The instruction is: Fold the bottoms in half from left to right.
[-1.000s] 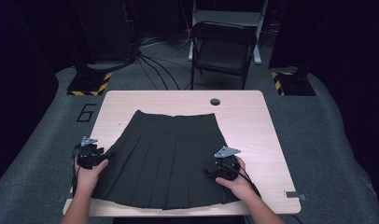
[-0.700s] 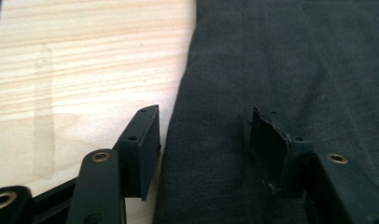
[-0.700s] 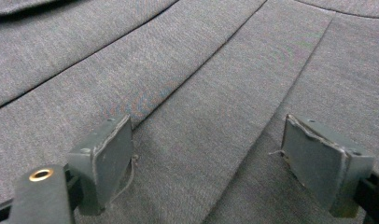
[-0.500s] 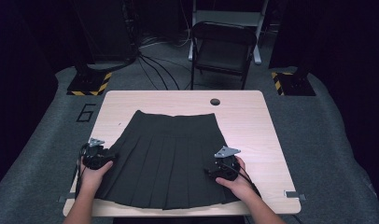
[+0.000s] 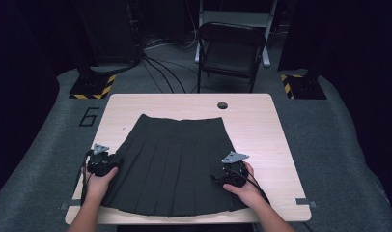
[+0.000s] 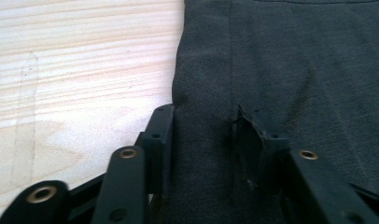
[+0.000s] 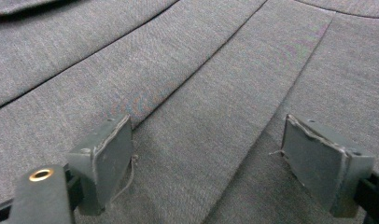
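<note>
**Pleated skirt flat on the bench, a tool at each side**

High view: a pale wooden bench stands on grey carpet in a dark room, with a folding chair and floor cables beyond its far edge. A dark pleated skirt lies spread flat, waistband toward the chair, hem just short of the near edge. Bare wood lies open on both sides and beyond the waistband, where a small round hole sits. The left tool rests at the skirt's left edge, the right tool on its right part.

Left gripper view: the jaws have just been closing and stand partly spread, straddling the skirt's side edge, with cloth between them; the pads do not yet pinch it. Bare wood runs alongside.

Right gripper view: the jaws stand wide apart, resting over the pleats.
</note>
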Motion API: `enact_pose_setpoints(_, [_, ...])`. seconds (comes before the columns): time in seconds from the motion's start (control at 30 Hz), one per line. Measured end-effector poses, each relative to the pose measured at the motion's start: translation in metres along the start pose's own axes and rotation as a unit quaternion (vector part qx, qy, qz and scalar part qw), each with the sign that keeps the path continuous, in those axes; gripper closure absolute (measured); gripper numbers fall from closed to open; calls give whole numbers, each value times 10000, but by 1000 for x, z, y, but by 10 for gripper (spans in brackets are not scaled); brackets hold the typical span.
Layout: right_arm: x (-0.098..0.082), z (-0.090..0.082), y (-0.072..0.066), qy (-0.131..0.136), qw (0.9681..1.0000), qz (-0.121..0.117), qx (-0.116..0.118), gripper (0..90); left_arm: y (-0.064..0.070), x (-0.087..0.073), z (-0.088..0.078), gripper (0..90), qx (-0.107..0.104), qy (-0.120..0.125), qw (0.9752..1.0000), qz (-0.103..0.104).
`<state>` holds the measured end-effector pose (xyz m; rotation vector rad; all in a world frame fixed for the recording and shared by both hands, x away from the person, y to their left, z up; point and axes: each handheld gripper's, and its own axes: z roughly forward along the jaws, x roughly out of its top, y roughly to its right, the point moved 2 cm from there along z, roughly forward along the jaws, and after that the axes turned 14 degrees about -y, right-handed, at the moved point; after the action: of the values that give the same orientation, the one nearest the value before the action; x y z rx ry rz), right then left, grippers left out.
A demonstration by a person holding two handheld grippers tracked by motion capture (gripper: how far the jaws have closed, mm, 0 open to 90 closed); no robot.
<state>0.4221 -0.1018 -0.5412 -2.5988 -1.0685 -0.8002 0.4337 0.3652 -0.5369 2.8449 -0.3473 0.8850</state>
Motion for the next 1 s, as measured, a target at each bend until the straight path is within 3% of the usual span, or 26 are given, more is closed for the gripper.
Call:
enact_pose_setpoints(0.37, [0,0,0,1,10000,-2,4,163,-1,-3,1,752,-248,172,9995,-58])
enact_pose_setpoints(0.5, [0,0,0,1,10000,-1,6,162,2,-2,0,793,-203,117,9997,28])
enact_pose_setpoints(0.63, [0,0,0,2,10000,-2,6,162,3,-1,0,819,-168,63,9998,57])
enact_pose_setpoints(0.87, [0,0,0,2,10000,-4,7,162,3,3,-3,835,-203,3,9998,-68])
enact_pose_setpoints(0.9, [0,0,0,1,10000,-4,7,162,4,4,-3,836,-154,97,9998,-64])
enact_pose_setpoints(1.0, [0,0,0,1,10000,-2,8,162,7,7,-9,838,-233,25,9997,-72])
